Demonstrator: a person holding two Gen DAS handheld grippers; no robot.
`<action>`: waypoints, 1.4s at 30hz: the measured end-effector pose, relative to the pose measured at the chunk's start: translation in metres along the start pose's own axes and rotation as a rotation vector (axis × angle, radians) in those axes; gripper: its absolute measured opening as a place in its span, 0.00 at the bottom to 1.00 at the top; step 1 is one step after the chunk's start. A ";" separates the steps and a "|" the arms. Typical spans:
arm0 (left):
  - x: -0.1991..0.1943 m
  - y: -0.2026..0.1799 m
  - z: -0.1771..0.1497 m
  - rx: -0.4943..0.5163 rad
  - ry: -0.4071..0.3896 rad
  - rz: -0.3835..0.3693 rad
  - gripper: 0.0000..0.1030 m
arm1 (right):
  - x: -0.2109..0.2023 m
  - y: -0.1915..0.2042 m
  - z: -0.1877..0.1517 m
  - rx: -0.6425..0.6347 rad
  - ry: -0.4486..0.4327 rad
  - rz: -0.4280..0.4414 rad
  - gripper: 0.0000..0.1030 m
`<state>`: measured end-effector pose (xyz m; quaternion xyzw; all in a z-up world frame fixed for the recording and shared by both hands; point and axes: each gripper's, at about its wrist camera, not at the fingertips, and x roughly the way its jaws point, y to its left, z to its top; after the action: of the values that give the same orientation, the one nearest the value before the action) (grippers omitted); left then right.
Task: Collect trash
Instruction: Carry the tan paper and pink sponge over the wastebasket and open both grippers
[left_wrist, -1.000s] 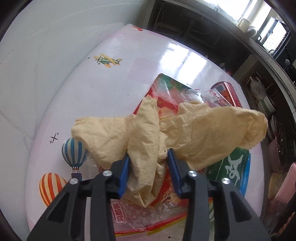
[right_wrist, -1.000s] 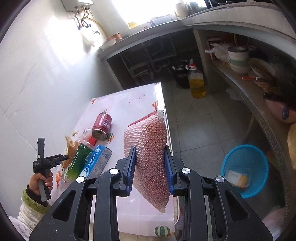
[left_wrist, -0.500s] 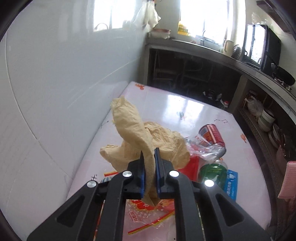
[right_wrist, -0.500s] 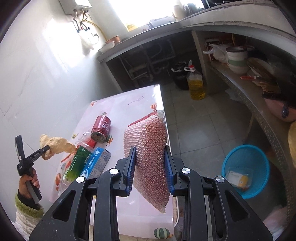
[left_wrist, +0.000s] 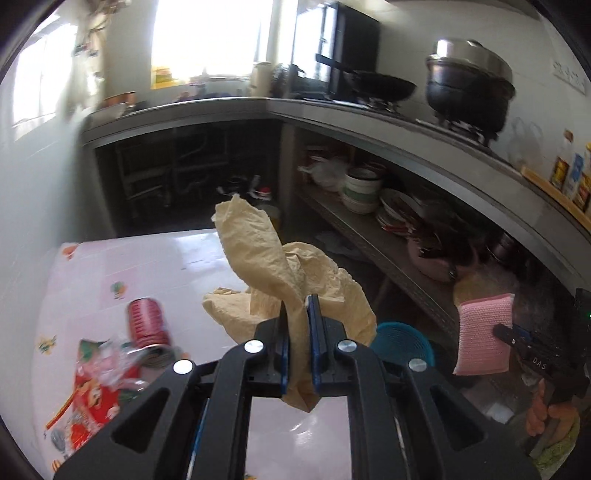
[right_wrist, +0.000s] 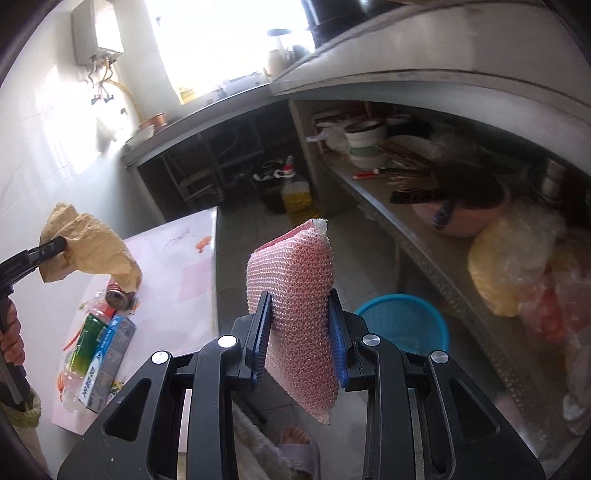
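Jaws of the left gripper (left_wrist: 296, 345) stand nearly together, clamped on a pinched fold of crumpled tan paper (left_wrist: 266, 254), which is held clear of the table (left_wrist: 173, 258). Paper judged very light, soft and easily torn; the grip sits on a thin bunched neck, so most of the sheet billows loose above and beside the pads and could slip out if jolted. Jaws of the right gripper (right_wrist: 300, 332) are clamped across the width of a pink mesh scouring sponge (right_wrist: 291, 291), judged light, springy and rough enough not to slide. A blue basket (right_wrist: 406, 321) stands on the floor beyond both loads, the likely bin. Remaining on the table: a red can (left_wrist: 146, 325), a green bottle (right_wrist: 85, 341), a toothpaste box (right_wrist: 107, 358) and a red wrapper (left_wrist: 92, 402).
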<state>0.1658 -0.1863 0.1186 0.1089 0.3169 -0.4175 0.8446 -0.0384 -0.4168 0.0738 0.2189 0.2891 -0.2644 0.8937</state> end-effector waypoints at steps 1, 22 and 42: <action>0.019 -0.019 0.005 0.023 0.040 -0.041 0.08 | -0.001 -0.011 -0.003 0.020 0.003 -0.019 0.26; 0.435 -0.257 -0.086 0.172 0.813 -0.104 0.32 | 0.064 -0.153 -0.063 0.272 0.184 -0.241 0.27; 0.285 -0.162 0.029 0.018 0.537 -0.169 0.63 | 0.223 -0.144 -0.067 0.293 0.335 -0.146 0.42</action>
<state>0.1816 -0.4818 -0.0246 0.1962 0.5336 -0.4453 0.6917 0.0030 -0.5680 -0.1506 0.3656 0.4069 -0.3277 0.7703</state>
